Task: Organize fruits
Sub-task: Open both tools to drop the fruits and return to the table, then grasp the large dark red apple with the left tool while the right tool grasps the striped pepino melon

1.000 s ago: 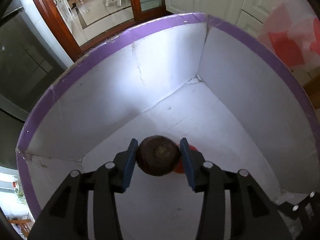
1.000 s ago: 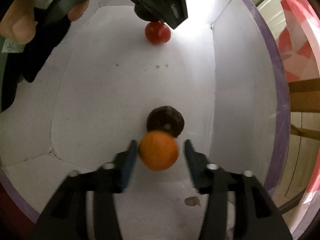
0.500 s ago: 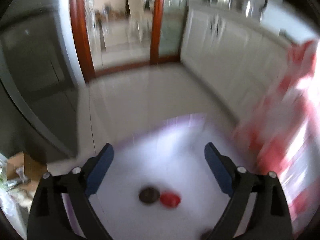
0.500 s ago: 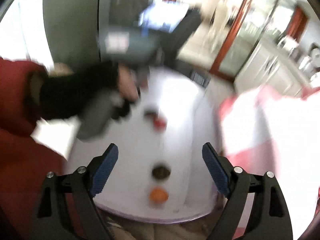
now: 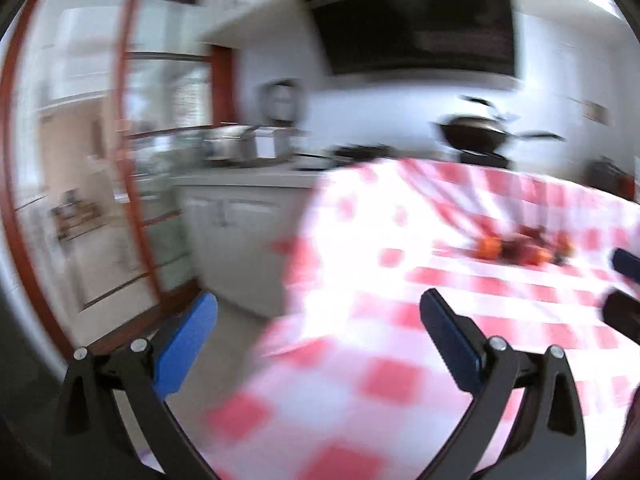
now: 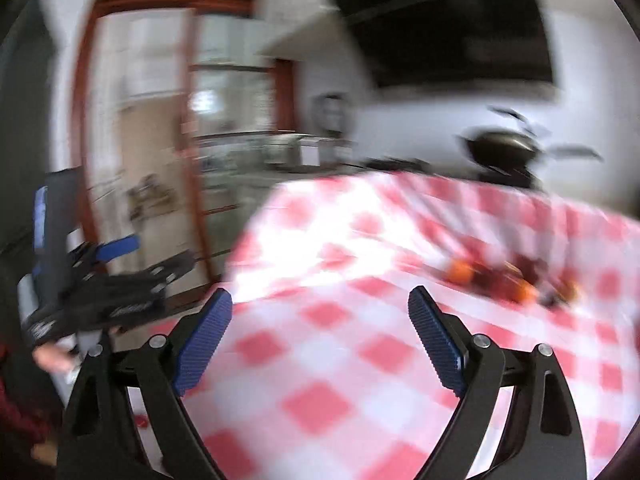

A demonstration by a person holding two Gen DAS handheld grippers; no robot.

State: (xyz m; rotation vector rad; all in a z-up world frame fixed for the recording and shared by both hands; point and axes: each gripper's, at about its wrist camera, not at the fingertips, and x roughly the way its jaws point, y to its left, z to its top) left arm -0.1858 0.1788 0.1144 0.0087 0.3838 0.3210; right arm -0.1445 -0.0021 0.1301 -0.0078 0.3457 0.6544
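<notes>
One checked tablecloth [image 5: 400,376], fruits [image 5: 520,250], blurred kitchen.

A red and white checked cloth [image 5: 420,360] is covering the bench. Behind it a dark wok [image 5: 474,136] is sitting on the stove, under a black hood [image 5: 412,20]. A steel pot [image 5: 230,146] is standing on the counter, beside a wood-framed glass door [image 5: 80,160].

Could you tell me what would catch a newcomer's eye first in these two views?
The red-and-white checked tablecloth fills the foreground of both views. A blurred cluster of orange and dark fruits lies on it toward the right. Both the left gripper and right gripper are opening, nothing between them.
</notes>
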